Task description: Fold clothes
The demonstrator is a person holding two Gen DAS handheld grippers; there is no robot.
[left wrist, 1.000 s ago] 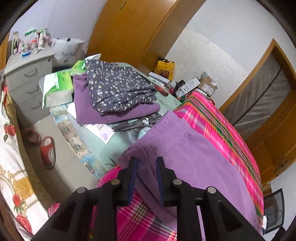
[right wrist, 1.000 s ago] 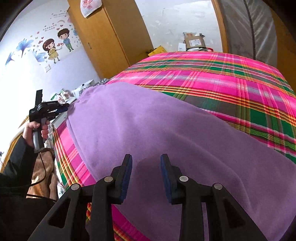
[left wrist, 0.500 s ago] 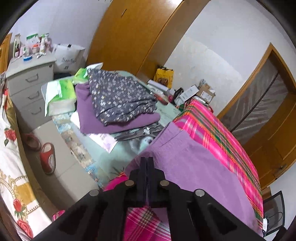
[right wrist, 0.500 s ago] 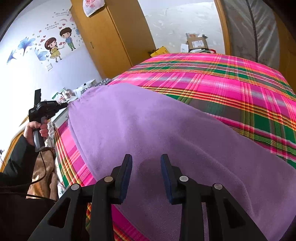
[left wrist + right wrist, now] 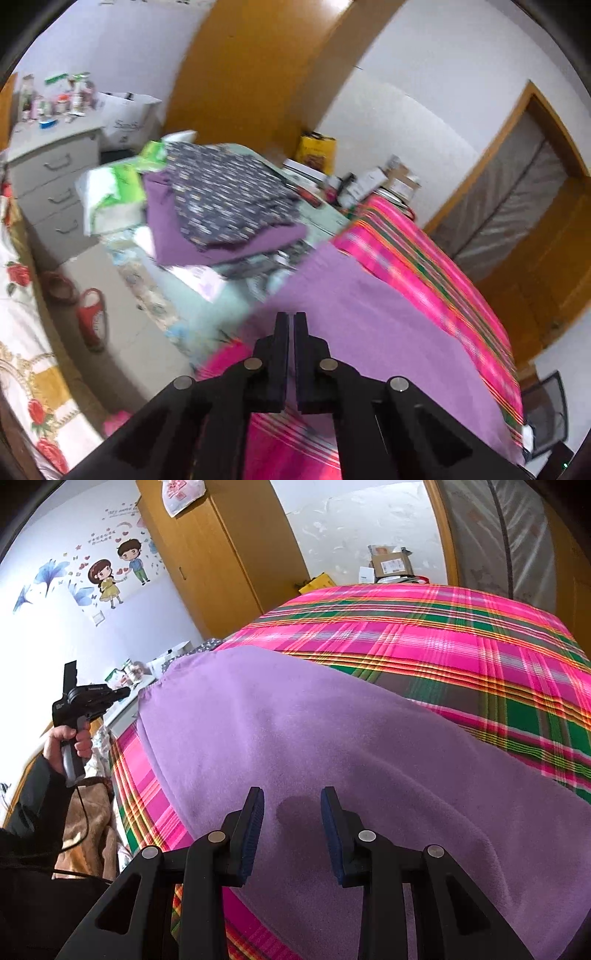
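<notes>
Your left gripper (image 5: 290, 317) pressed together, nothing visibly pinched; purple garment (image 5: 354, 314) just ahead, beneath tips. Your right gripper (image 5: 291, 801) spread, garment (image 5: 332, 738) beneath and ahead.

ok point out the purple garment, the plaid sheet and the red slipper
purple garment (image 5: 332, 738), right wrist view, middle of the cloth
plaid sheet (image 5: 461, 646), right wrist view, bare top
red slipper (image 5: 92, 317), left wrist view, upper

Plaid cover (image 5: 461, 657) spreads over the bed. Wardrobe (image 5: 221, 557) stands behind, cartoon wall sticker (image 5: 114, 572) to its left. Cardboard box (image 5: 391, 563) sits past the bed's far end. Grey drawers (image 5: 51, 184) carry bottles (image 5: 55, 98) on top. Red slipper (image 5: 92, 317) lies on the floor beside them. Yellow bag (image 5: 317, 153) leans by the wall; door (image 5: 517, 206) at right.
</notes>
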